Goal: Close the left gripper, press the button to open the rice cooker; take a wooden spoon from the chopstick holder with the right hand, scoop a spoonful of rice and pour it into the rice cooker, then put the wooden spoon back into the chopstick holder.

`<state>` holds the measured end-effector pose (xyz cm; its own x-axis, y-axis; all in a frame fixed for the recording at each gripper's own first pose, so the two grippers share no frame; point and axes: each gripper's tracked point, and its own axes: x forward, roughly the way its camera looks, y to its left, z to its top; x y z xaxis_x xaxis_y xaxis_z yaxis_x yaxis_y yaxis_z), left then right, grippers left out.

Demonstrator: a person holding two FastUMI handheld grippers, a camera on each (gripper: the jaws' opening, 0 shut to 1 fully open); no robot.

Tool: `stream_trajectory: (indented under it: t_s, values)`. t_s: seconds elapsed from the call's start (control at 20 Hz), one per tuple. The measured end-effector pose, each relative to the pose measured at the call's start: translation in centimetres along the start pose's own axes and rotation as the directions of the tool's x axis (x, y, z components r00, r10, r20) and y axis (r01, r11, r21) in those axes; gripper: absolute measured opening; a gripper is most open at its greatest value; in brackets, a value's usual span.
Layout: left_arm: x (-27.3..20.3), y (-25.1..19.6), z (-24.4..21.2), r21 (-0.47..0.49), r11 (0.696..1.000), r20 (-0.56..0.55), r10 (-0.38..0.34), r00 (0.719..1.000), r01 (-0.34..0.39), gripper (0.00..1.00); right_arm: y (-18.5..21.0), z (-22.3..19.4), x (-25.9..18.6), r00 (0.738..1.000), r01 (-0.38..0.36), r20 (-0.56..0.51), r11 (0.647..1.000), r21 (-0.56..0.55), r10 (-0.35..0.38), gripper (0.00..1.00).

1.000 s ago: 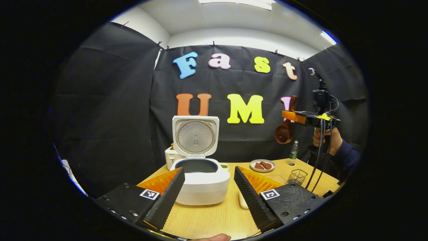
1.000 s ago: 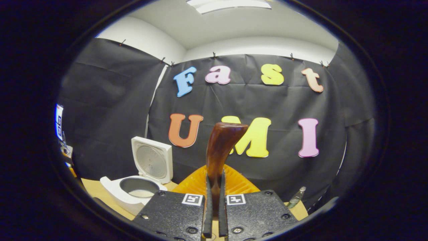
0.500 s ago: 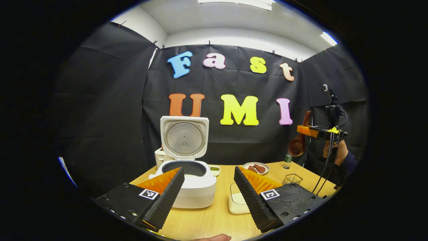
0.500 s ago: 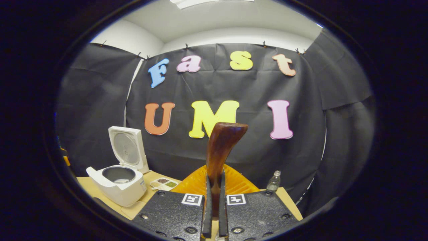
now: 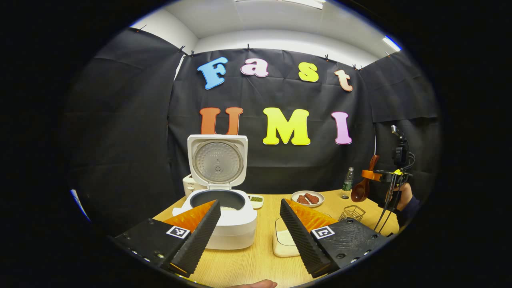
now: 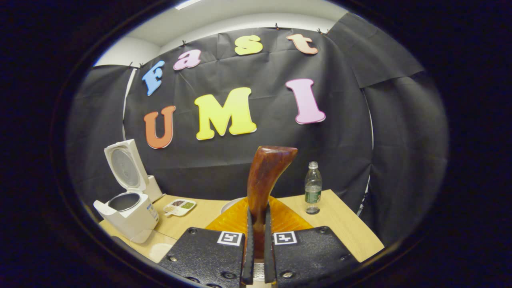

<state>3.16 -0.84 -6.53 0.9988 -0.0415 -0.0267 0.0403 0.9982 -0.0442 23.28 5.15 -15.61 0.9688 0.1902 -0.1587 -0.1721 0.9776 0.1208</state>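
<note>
**Holding the wooden spoon, cooker lid up**

Working from the biggest thing down: the desk [image 5: 256,260] carries the rice cooker [image 5: 226,218] toward its left side, lid standing upright, the inner pot showing some white at its bottom. My left gripper [image 5: 250,230] hangs just in front of it, fingers spread wide and gripping nothing. A white rice container [image 5: 284,240] sits beside the cooker. My right gripper [image 6: 256,244] is pinched narrow on the handle of the wooden spoon [image 6: 266,180], held above the desk's right edge with its bowl hanging downward. The wire chopstick holder [image 5: 352,213] stands near that right edge, with a plate [image 5: 307,198] and a bottle [image 6: 313,188] toward the far edge.
</note>
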Motion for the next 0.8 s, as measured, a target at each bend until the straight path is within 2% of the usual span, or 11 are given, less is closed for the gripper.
stream_trajectory:
  t_s: [0.2, 0.25, 0.35, 0.45, 0.55, 0.65, 0.8]
  values:
    - [0.5, 0.8, 0.2, 0.023, 1.000, -0.009, 0.021, 1.000, -0.021, 0.95, -0.7, -2.5, -0.2, 0.999, -0.010, -0.048, 0.999, 0.032, 0.011, 0.18]
    - [0.6, 1.0, 0.4, 0.032, 0.999, -0.006, 0.028, 1.000, -0.028, 0.95, -1.3, -2.3, -0.1, 0.998, 0.017, -0.054, 1.000, 0.025, -0.016, 0.32]
    - [1.2, 1.5, 0.6, 0.045, 0.998, -0.006, 0.040, 0.999, -0.040, 0.95, -1.3, -1.0, -1.5, 0.999, 0.037, -0.020, 0.999, 0.008, -0.036, 0.75]
    - [1.9, 2.0, 1.0, 0.052, 0.998, -0.005, 0.047, 0.999, -0.047, 0.95, -1.0, 0.5, -3.3, 0.998, 0.059, 0.010, 0.998, -0.007, -0.059, 0.86]
    - [2.9, 2.5, 1.1, 0.036, 0.999, -0.014, 0.035, 0.999, -0.034, 0.95, -0.6, 1.7, -5.1, 0.997, 0.078, 0.027, 0.996, -0.045, -0.077, 0.94]
    - [3.8, 3.1, 1.4, 0.007, 1.000, -0.026, 0.023, 0.999, -0.023, 0.95, -0.1, 3.3, -7.4, 0.995, 0.088, 0.057, 0.993, -0.077, -0.084, 0.94]
    - [5.4, 4.6, 2.5, 0.000, 1.000, -0.032, 0.001, 0.999, -0.001, 0.95, 0.4, 4.6, -11.1, 0.989, 0.139, 0.072, 0.982, -0.130, -0.131, 0.94]
